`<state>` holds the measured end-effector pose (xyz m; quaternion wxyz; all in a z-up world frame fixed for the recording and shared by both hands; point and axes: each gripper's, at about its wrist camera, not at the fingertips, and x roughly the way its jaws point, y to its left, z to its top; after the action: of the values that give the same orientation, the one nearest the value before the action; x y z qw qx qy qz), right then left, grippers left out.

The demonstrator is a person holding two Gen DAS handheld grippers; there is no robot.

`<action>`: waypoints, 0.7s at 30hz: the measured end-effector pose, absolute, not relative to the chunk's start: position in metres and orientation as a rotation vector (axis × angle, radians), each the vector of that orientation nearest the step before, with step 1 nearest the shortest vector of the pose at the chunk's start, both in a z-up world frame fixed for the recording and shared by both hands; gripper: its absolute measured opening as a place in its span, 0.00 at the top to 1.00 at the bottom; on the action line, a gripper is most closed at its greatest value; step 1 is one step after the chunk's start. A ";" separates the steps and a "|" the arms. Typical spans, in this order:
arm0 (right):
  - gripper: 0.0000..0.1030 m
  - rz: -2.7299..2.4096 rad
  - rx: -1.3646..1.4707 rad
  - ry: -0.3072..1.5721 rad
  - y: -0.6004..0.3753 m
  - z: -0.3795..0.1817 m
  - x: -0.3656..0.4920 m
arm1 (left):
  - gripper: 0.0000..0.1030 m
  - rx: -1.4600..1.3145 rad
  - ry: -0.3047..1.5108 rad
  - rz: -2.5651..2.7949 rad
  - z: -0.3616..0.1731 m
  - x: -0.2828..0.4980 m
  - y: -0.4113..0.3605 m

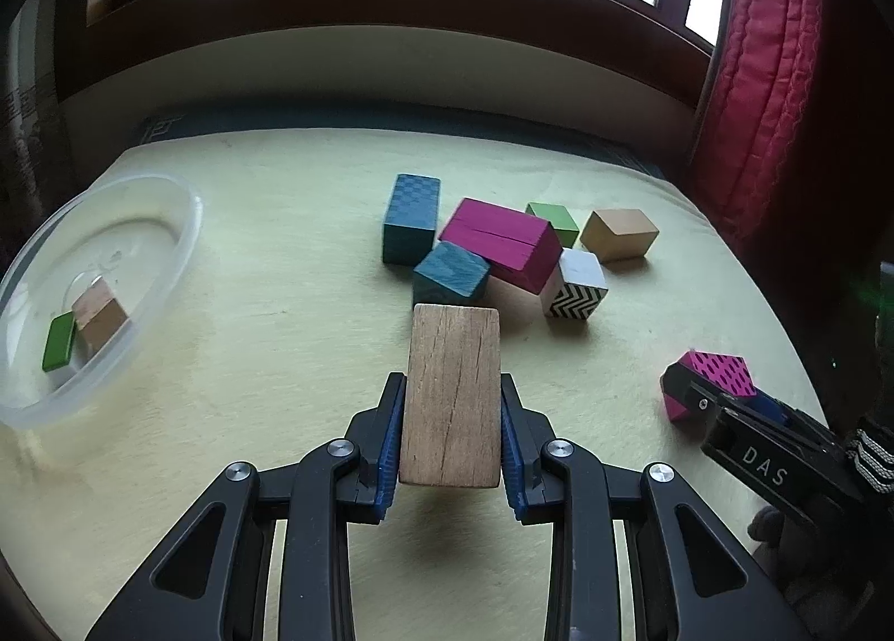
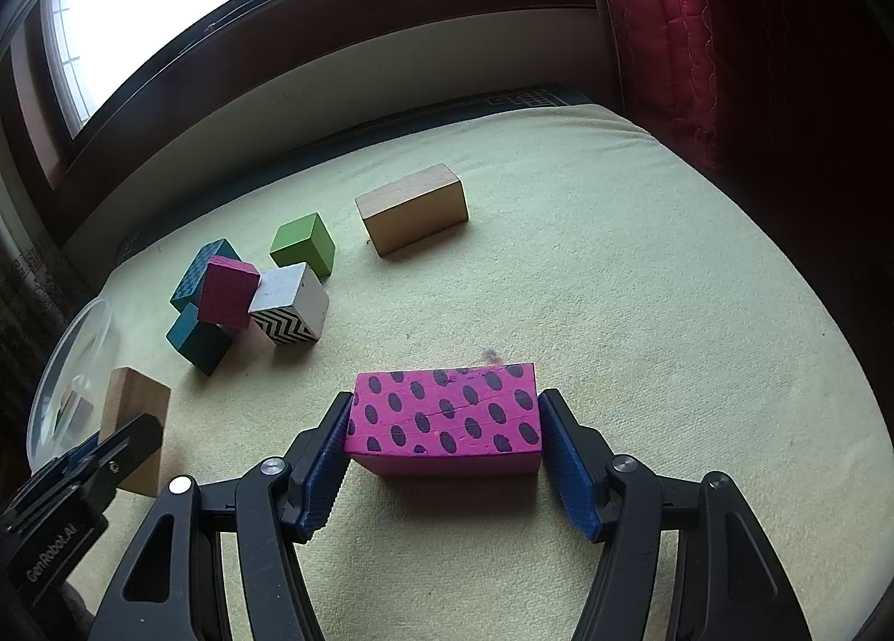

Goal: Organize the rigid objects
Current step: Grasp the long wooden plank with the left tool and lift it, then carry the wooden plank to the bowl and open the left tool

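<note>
Block pile point(image 1: 491, 250) ahead (2 tools point(image 1: 451, 434) loaded).

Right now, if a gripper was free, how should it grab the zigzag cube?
Probably from above, pinching the zigzag cube by its two plain white sides. The magenta block leans close on one side and the green cube sits just behind, so a level approach looks crowded, while its top is bare.
</note>
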<state>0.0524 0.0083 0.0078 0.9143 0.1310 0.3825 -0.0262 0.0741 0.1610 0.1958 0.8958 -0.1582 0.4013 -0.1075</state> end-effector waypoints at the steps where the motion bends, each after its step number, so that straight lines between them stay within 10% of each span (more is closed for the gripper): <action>1: 0.33 -0.054 0.270 0.787 0.008 0.008 0.052 | 0.70 -0.332 0.831 -0.218 0.196 0.074 0.163; 21: 0.32 -0.058 0.269 0.788 0.010 0.007 0.052 | 0.70 -0.332 0.767 -0.056 0.203 0.062 0.203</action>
<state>0.0518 0.0097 0.0073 0.9141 0.1308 0.3828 -0.0280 0.0620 0.2029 0.2034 0.9136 -0.1612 0.3723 -0.0270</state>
